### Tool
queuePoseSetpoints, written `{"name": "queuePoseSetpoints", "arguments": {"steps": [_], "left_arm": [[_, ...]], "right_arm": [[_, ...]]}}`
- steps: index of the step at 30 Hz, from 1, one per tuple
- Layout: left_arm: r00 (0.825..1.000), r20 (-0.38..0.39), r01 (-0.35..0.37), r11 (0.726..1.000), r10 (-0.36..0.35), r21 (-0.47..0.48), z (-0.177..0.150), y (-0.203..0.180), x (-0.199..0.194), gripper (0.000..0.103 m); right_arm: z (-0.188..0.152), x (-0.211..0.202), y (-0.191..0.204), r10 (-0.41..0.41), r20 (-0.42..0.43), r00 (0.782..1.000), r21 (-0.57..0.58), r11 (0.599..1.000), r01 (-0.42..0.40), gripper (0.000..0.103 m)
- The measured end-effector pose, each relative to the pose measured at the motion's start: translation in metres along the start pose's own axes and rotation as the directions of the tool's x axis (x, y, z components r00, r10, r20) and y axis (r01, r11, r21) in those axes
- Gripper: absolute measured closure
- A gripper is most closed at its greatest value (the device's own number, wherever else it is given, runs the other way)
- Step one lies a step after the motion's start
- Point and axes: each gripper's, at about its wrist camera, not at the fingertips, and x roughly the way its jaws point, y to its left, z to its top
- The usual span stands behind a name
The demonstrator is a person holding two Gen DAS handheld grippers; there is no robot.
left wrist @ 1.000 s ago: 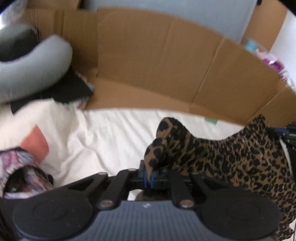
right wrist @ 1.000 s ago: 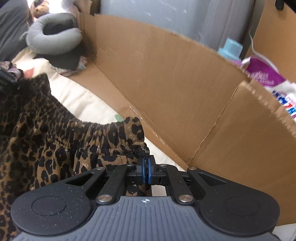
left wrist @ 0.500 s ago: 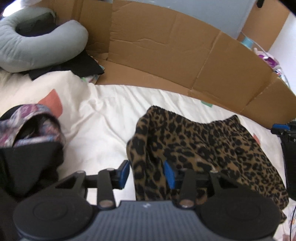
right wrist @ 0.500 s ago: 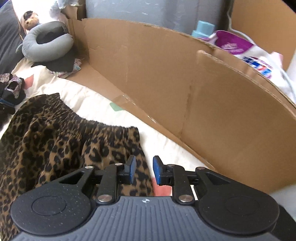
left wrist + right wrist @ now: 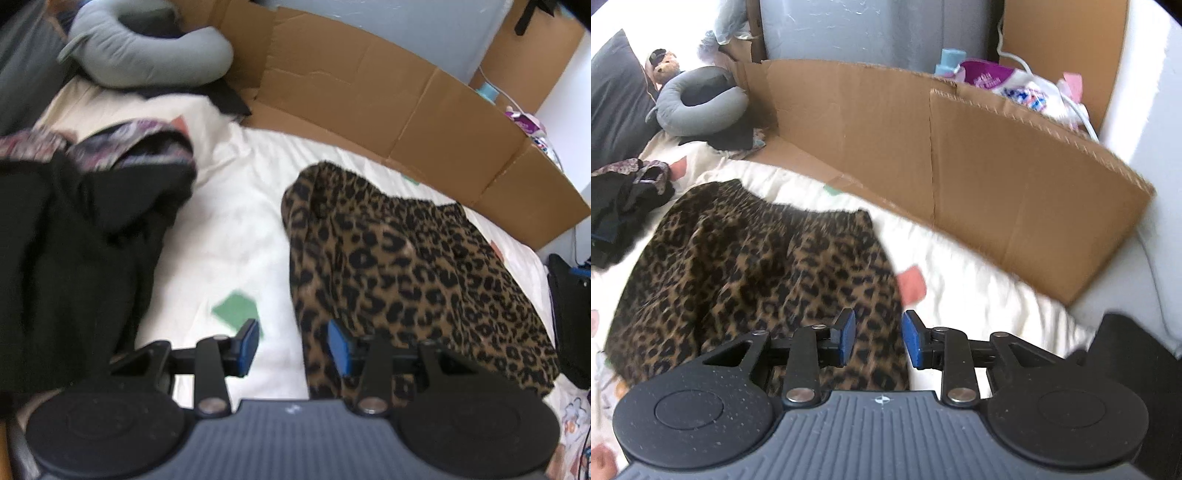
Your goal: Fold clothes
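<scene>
**Skirt flat on sheet, both grippers open**

Skirt (image 5: pixel 406 266) in leopard print lies spread on the white sheet (image 5: pixel 229 236), its gathered waistband at the far side, toward the cardboard wall (image 5: pixel 424 110). It is released and rests on the sheet alone.

My left gripper (image 5: pixel 293 345) is open, blue pads wide apart. Its right pad (image 5: pixel 338 347) sits over the skirt's near left edge; its left pad (image 5: pixel 247 345) sits over bare sheet, near a green patch (image 5: pixel 236 310). I cannot tell whether either pad touches the fabric.

My right gripper (image 5: pixel 878 338) is also open and holds nothing. Its left pad (image 5: pixel 847 336) is over the skirt's near right part, its right pad (image 5: pixel 910 341) over the sheet just beside the skirt's edge. A pink patch (image 5: pixel 912 284) shows on the sheet at that edge.

To the left of the skirt, apart from it, lies a pile of black clothes (image 5: pixel 74 240) with a floral piece (image 5: pixel 129 144) on top. A grey neck pillow (image 5: pixel 147 55) lies at the far left.
</scene>
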Motion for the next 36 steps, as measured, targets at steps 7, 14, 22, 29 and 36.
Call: {"name": "queuePoseSetpoints", "arguments": {"steps": [7,14,22,29,36], "left_arm": [[0.998,-0.053,-0.013,1.0,0.013,0.014,-0.039,-0.01,-0.015,0.058],[0.998,-0.062,0.005,0.996,-0.011,-0.085,-0.072,-0.012,-0.017,0.057],[0.998,-0.054,0.026,0.981,-0.037,-0.19,-0.095,-0.009,-0.001,0.054],[0.995,-0.096,0.019,0.987,-0.034,-0.159,-0.101,-0.019,0.017,0.054],[0.991,-0.127,0.015,0.991,-0.032,-0.131,-0.103,-0.029,0.025,0.093]], "right_arm": [[-0.036,-0.03,0.003,-0.008,-0.029,1.0,0.008,1.0,0.008,0.068],[-0.069,-0.043,0.001,-0.043,-0.088,0.995,0.056,0.997,0.048,0.068],[-0.109,-0.031,-0.012,-0.083,-0.106,0.991,0.238,0.965,0.106,0.068],[-0.117,-0.025,-0.002,-0.06,-0.108,0.992,0.234,0.969,0.084,0.068],[-0.11,-0.029,0.01,-0.041,-0.076,0.996,0.202,0.978,0.056,0.068]]}}
